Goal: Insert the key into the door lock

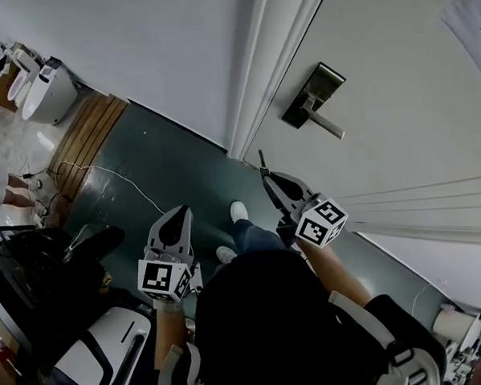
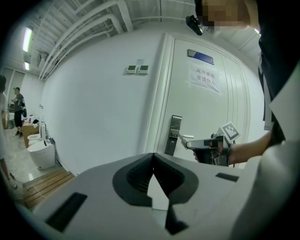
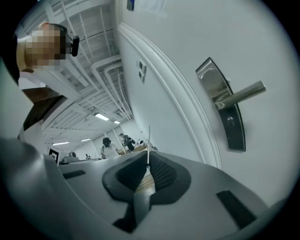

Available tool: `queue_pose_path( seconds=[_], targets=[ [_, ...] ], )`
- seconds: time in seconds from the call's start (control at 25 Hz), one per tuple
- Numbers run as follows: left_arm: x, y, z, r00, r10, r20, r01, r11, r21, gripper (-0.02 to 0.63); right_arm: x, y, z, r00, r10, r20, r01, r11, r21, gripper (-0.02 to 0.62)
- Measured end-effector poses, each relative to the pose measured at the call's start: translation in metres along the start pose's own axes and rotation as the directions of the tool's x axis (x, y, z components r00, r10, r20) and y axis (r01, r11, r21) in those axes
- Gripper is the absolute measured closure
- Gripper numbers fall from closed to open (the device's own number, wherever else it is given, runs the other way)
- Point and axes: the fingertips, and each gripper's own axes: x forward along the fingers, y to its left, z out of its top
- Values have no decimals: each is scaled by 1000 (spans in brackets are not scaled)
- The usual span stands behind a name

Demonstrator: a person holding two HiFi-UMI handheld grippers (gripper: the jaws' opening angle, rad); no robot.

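The right gripper (image 3: 148, 161) has its jaws pressed together on a thin metal blade, which seems to be the key (image 3: 149, 140) seen edge-on. It stands up out of the jaw tips as a narrow pale line. The door lock (image 3: 226, 110) is a long metal plate on the white door (image 3: 267, 42), up and to the right of the key. The key's tip is clear of the lock and not lined up with it. The lever handle (image 3: 241, 93) juts out from the plate. Below it sits a small round keyhole (image 3: 229, 120), well apart from the key.

In the head view the key points from the right gripper toward the door frame (image 1: 255, 90), lower than the lock and to its left.

The left gripper (image 2: 153, 159) has its jaws closed against each other with nothing between them. It is held low over the dark floor (image 1: 166, 151), farther from the door than the right gripper. From its own view the right gripper shows just beside the lock's handle, though whether they touch cannot be told there.
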Motion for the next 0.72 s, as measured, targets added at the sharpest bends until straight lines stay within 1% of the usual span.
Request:
queue_pose_path(
  seconds=[0.16, 0.28, 0.36, 0.44, 0.72],
  targets=[
    [26, -3, -1, 999, -25, -19, 25, 1000, 3, 598, 2, -38, 0, 999, -26, 36, 22, 994, 103, 565],
    [39, -3, -1, 998, -43, -36, 43, 999, 9, 598, 4, -65, -1, 996, -47, 79, 30, 977, 210, 565],
    [47, -2, -1, 998, -52, -47, 53, 999, 14, 598, 5, -83, -1, 991, -70, 115, 33, 954, 298, 565],
    [54, 0, -1, 997, -55, -62, 56, 998, 17, 598, 6, -99, -2, 985, -97, 145, 38, 930, 366, 565],
    [79, 1, -6, 993, -69, -97, 72, 997, 26, 598, 13, -153, -4, 958, -161, 237, 8, 841, 540, 565]
  ],
)
